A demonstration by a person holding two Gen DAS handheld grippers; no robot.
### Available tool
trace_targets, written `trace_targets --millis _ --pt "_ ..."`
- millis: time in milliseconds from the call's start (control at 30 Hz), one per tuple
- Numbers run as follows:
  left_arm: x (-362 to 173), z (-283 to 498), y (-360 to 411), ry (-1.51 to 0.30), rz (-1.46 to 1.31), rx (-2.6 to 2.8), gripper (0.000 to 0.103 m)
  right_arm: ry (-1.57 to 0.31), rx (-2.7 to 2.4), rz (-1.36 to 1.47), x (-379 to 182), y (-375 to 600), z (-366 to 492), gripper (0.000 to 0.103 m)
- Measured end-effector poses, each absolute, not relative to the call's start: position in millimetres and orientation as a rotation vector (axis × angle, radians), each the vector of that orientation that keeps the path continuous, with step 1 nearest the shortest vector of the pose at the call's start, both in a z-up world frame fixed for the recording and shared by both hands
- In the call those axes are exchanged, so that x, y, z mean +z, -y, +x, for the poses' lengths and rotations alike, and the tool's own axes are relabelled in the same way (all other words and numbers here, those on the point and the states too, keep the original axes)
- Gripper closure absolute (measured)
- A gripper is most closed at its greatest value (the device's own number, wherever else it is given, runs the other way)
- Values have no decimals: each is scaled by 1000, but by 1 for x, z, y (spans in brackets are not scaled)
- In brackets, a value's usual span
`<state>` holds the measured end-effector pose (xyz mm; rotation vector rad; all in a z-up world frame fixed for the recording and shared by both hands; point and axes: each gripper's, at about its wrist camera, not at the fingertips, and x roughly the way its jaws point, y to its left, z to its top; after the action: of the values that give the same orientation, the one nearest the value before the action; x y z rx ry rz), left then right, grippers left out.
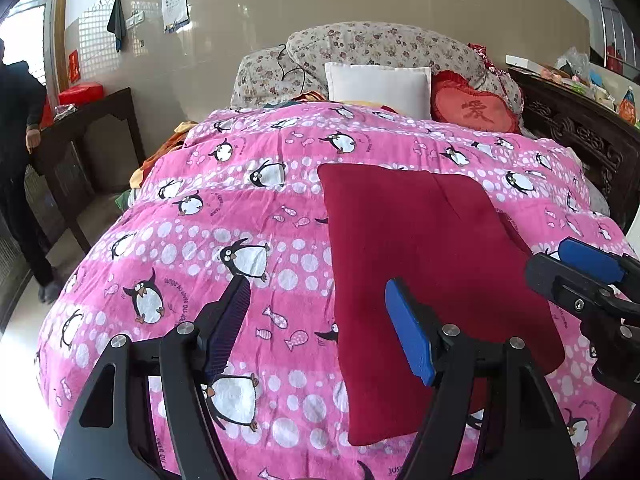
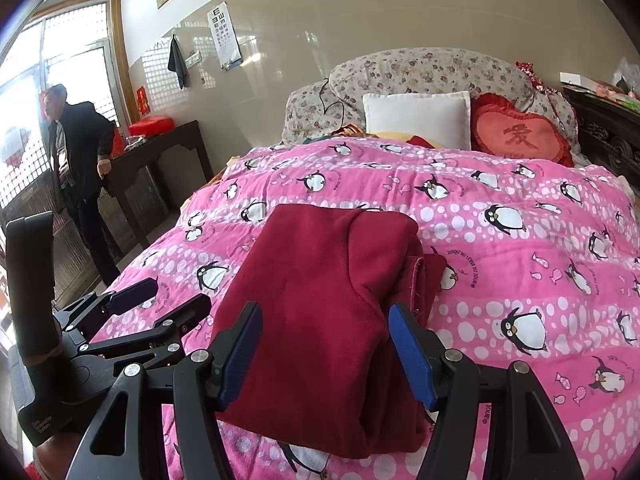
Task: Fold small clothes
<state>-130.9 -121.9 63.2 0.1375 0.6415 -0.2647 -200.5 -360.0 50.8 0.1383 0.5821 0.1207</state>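
Both claws stand wide apart and hold nothing. Left claw (image 1: pixel 320 332), in the lower middle of its own view, hangs over the pink penguin quilt (image 1: pixel 180 216), its right pad above the near left part of the dark red garment (image 1: pixel 432 272); no cloth is pinched between its pads. Right claw (image 2: pixel 324 356), in the lower middle of its own view, has the garment's near edge showing between its two pads, but the pads do not press on it as far as can be seen.

Position of the garment: it lies on the quilt in the right half of the left view and the centre of the right view, at the near end of the bed, well apart from the white pillow (image 1: pixel 378 86) and the red heart cushion (image 1: pixel 474 110) at the top.

Condition: the garment is already a compact oblong with layers stacked; a doubled edge and a seam show along its right side in the right view.

Assessment: folding appears largely done. Remaining work, if any, is judged to be one more fold or a tidying of the right edge, then setting aside. No other small clothes awaiting folding can be identified.
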Motion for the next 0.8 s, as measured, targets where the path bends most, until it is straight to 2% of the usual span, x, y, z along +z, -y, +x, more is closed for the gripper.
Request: trace_targets --millis 800 --pt "58 -127 123 -644 145 -266 32 -620 87 128 41 360 -192 35"
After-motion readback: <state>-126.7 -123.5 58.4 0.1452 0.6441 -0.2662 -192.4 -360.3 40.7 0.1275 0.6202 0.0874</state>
